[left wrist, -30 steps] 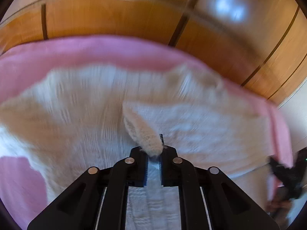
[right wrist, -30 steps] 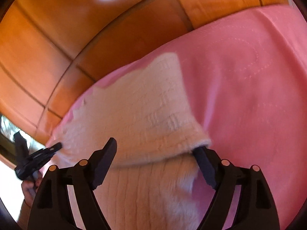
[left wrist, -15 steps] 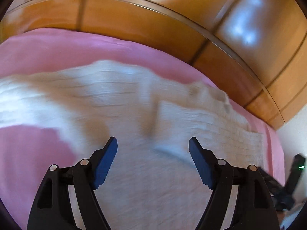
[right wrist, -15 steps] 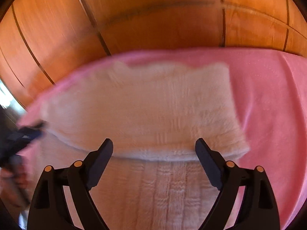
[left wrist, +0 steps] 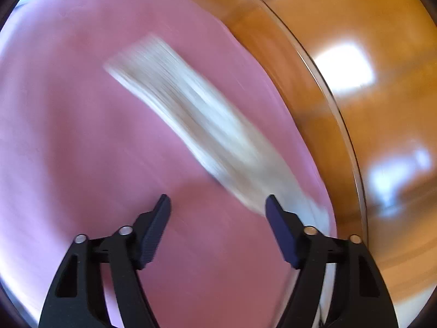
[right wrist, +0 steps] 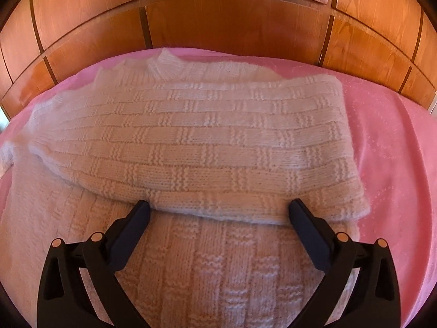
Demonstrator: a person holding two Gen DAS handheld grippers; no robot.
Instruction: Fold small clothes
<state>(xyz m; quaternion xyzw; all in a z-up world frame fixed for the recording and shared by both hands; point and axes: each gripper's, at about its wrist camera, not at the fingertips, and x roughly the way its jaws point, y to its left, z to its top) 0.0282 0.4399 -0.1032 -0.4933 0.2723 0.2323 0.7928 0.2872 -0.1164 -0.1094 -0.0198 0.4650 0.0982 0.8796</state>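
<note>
1. Cream basket-weave knitted sweater is lying on the pink quilted bedspread, one part folded across its body.
2. Right black two-finger gripper is hovering wide open, holding nothing.
3. Left black gripper is gaping empty over blurred pink cloth.

- Bare pink sheet right of the folded sweater: open passage.
- Wooden panelling just behind, blocking the far side.
- Bare sheet under the spread left gripper.
</note>
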